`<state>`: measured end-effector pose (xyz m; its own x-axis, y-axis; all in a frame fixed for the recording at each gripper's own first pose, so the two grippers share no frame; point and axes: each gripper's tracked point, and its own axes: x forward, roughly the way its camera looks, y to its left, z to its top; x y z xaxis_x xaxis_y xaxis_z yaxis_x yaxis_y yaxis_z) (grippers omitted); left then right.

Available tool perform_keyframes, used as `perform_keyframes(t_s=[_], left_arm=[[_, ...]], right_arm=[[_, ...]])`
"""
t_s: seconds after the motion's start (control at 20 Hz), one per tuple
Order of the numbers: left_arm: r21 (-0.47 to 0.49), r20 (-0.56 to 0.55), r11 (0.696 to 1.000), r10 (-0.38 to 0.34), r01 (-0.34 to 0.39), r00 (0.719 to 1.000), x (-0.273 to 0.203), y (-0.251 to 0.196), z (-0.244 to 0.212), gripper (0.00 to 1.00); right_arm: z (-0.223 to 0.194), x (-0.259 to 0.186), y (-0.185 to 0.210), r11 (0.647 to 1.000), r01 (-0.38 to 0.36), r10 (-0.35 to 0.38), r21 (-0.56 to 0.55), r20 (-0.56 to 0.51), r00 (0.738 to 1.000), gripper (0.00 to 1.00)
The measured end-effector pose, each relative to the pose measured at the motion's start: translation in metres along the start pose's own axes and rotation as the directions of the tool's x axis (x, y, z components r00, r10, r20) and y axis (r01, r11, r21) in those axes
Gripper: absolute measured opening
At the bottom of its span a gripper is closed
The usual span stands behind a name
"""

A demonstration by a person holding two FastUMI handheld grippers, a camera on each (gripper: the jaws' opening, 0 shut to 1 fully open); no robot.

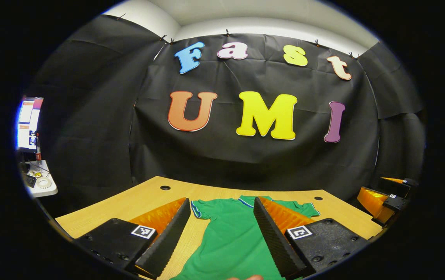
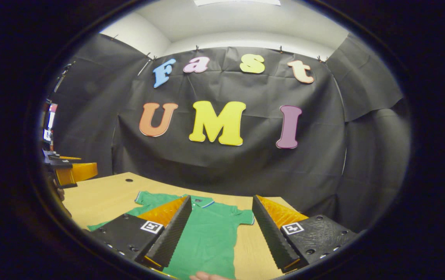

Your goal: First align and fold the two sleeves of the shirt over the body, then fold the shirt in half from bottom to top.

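Left gripper (image 1: 222, 233) held wide open at bottom of frame, nothing gripped. Right gripper (image 2: 219, 233) likewise open, empty. Shirt (image 1: 230, 237) seen spread flat on table (image 1: 148, 198), lower centre, beyond fingertips, untouched. Sleeves not yet folded. Advice: each sleeve (image 1: 201, 210) to be pinched at hem, lifted little, laid evenly over body, so no wrinkles are dragged.
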<state>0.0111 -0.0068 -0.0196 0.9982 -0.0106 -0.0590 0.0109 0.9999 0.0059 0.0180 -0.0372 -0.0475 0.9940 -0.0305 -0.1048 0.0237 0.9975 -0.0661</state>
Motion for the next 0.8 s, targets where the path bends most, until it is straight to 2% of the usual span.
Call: perform_keyframes(t_s=[0.25, 0.5, 0.65, 0.8], left_arm=[[-0.014, -0.011, 1.0, 0.0, -0.001, 1.0, 0.002, 0.001, -0.004, 1.0], [-0.019, -0.03, 1.0, -0.011, 0.01, 1.0, 0.006, 0.0, -0.01, 1.0], [0.001, -0.03, 1.0, -0.006, 0.006, 1.0, 0.007, 0.004, -0.01, 1.0], [0.003, -0.022, 1.0, 0.004, -0.004, 1.0, 0.008, 0.011, -0.008, 1.0]], right_arm=[[-0.006, 0.023, -0.012, 1.0, 0.025, -0.025, 0.012, -0.035, 0.999, 0.95], [0.021, 0.095, -0.033, 0.99, 0.131, -0.131, -0.059, 0.006, 0.991, 0.95], [0.002, 0.15, -0.037, 0.983, 0.157, -0.163, -0.096, -0.065, 0.984, 0.95], [-0.03, 0.201, -0.057, 0.969, 0.207, -0.226, -0.132, -0.154, 0.962, 0.94]])
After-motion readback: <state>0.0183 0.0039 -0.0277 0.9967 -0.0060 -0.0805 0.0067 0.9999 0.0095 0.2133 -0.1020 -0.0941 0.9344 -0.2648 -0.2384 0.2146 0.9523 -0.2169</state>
